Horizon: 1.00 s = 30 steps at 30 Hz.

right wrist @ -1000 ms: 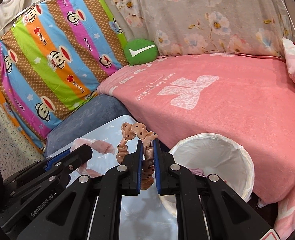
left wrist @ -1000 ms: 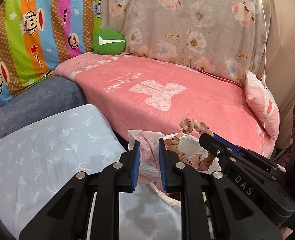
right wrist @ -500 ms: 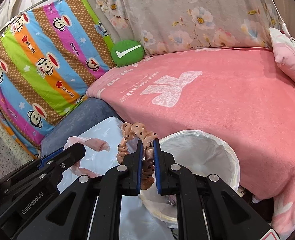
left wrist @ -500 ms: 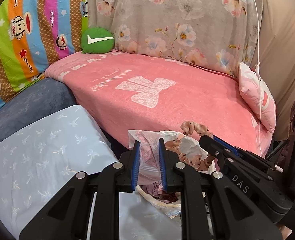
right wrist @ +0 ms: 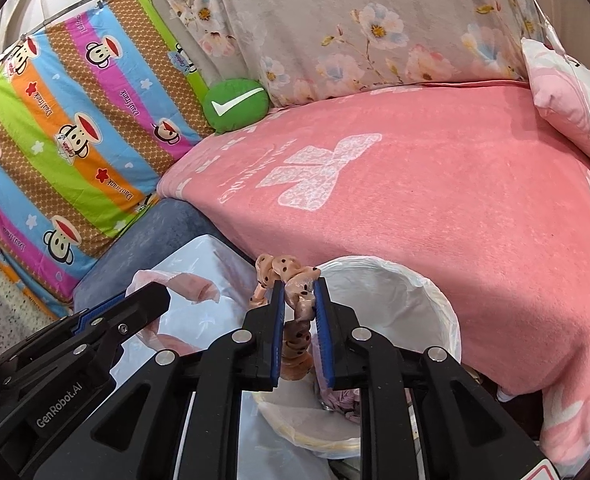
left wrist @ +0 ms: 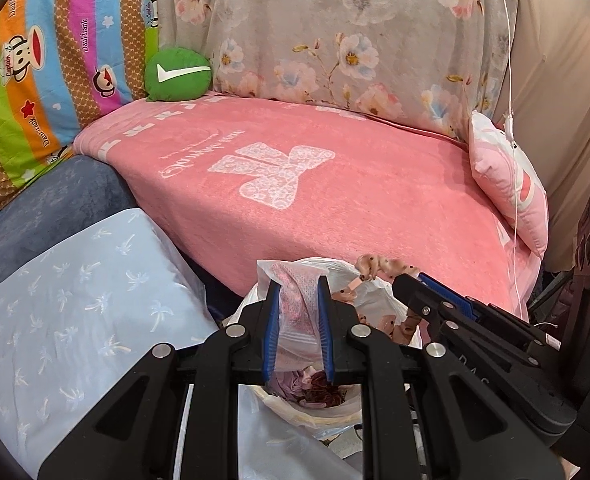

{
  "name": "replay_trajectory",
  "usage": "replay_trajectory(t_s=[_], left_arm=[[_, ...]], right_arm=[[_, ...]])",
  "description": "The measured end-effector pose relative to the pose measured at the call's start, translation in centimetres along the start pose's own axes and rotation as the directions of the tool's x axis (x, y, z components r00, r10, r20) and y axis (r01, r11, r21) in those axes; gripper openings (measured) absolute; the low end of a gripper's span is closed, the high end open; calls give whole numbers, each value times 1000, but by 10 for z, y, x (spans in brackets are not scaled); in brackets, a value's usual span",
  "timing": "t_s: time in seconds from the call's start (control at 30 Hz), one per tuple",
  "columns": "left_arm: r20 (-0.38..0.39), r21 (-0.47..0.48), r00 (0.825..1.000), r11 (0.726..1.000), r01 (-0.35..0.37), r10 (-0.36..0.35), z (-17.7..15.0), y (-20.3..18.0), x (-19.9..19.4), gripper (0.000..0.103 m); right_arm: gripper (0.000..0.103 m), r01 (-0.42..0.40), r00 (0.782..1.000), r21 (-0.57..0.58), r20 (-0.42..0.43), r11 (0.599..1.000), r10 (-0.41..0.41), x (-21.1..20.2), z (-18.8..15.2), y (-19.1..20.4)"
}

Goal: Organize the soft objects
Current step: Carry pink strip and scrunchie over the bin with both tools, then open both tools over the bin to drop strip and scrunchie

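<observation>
My left gripper (left wrist: 297, 285) is shut on a clear plastic bag with pink patterned cloth (left wrist: 298, 304) inside. It hangs over a bin with a white liner (left wrist: 327, 420). My right gripper (right wrist: 298, 285) is shut on a beige polka-dot scrunchie (right wrist: 295, 320), whose loops poke out above the fingertips. It is over the near rim of the same bin (right wrist: 427, 292). Pink and dark soft items lie inside the bin (left wrist: 319, 390). Each gripper shows at the side of the other's view, close together.
A bed with a pink blanket (left wrist: 335, 208) stands right behind the bin. A green check-mark cushion (left wrist: 177, 74) and a pink pillow (left wrist: 507, 184) rest on it. A pale blue sheet (left wrist: 75, 300) and a grey-blue cushion (left wrist: 47, 204) lie to the left.
Both grippers have moved forward and down over the bin, whose contents now show. The right jaws stand a little wider around the scrunchie. The left still holds the bag.
</observation>
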<state>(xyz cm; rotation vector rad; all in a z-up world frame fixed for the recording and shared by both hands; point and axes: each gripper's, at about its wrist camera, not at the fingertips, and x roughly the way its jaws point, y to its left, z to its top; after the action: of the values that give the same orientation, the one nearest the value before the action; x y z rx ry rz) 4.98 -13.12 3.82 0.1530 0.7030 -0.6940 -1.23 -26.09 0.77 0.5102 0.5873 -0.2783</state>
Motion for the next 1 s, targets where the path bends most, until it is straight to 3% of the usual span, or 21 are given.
replay_trajectory(t_s=[0.23,0.37,0.8,0.93,1.0], left_arm=[[-11,-2,1000,1000,10,-10,1,-2,8,17],[-24,-5,1000,1000,12,-12,-1,-2,13,17],[-53,-32,998,999,35,-37,2,-2,25,21],[-53,-30,998,999,38,-40,2,-3,27,29],[-49,-27,998,999,32,-33,1,-2,26,39]], right_arm=[[20,12,1000,13,-21,1000,-12,8,-2,-10],[26,10,1000,17,-29,1000,-10,12,-3,-13],[26,19,999,23,-44,1000,-18,15,-7,-18],[26,21,999,21,-45,1000,-20,16,-6,-19],[27,21,999,19,-46,1000,-20,16,-6,-19]])
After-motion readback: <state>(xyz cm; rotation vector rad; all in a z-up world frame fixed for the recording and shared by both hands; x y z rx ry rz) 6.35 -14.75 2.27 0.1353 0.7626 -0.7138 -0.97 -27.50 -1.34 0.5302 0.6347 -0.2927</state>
